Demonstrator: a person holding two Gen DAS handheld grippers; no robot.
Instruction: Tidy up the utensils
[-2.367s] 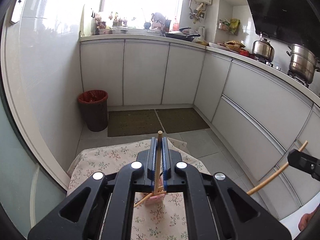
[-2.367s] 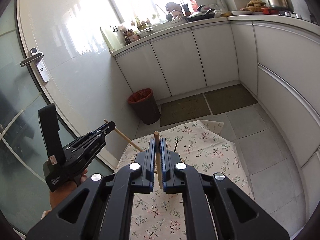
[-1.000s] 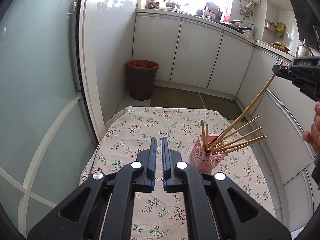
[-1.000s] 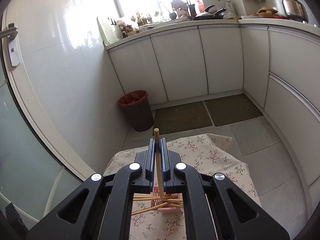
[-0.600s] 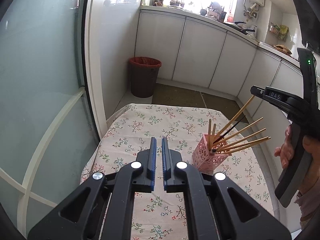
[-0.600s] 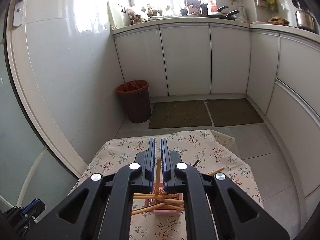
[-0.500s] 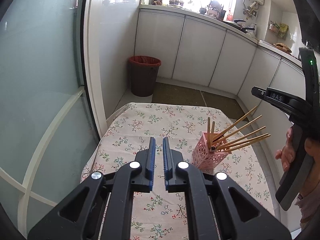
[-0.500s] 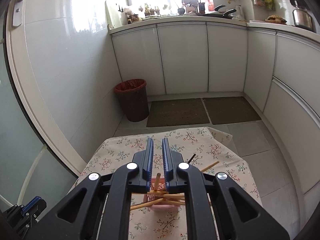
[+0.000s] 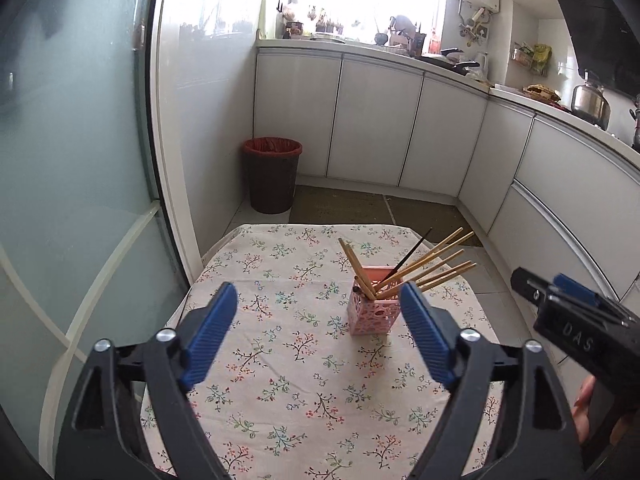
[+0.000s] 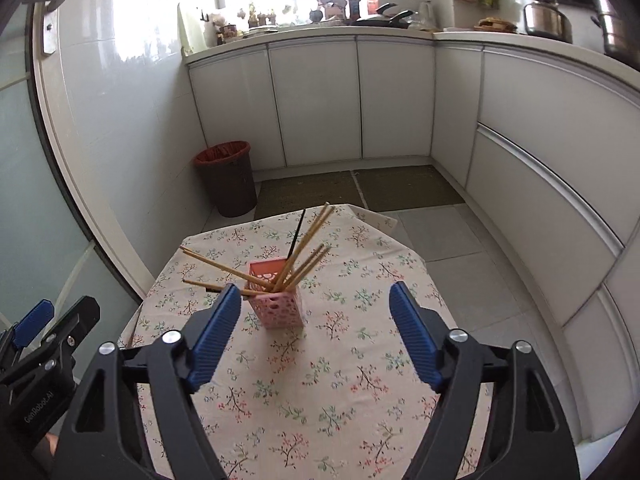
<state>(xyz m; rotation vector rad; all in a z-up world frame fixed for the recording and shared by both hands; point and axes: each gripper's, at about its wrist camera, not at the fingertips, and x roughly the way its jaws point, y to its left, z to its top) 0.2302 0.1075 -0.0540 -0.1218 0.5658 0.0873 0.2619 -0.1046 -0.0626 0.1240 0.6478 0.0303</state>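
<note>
Both tongs, left (image 9: pixel 318 334) and right (image 10: pixel 316 330), shut a second ago, now opening wide, empty, short of pink holder (image 9: pixel 374 312).

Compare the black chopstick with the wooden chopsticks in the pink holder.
Colour: the black chopstick is dark; the wooden chopsticks are pale tan.
Number: one black, several wooden.
Thickness: the black one looks thinner than the wooden ones.
Lean: the black one stands steep; some wooden ones splay low over the rim.
Shared: all stand loose in the pink holder, untouched by either gripper.
</note>
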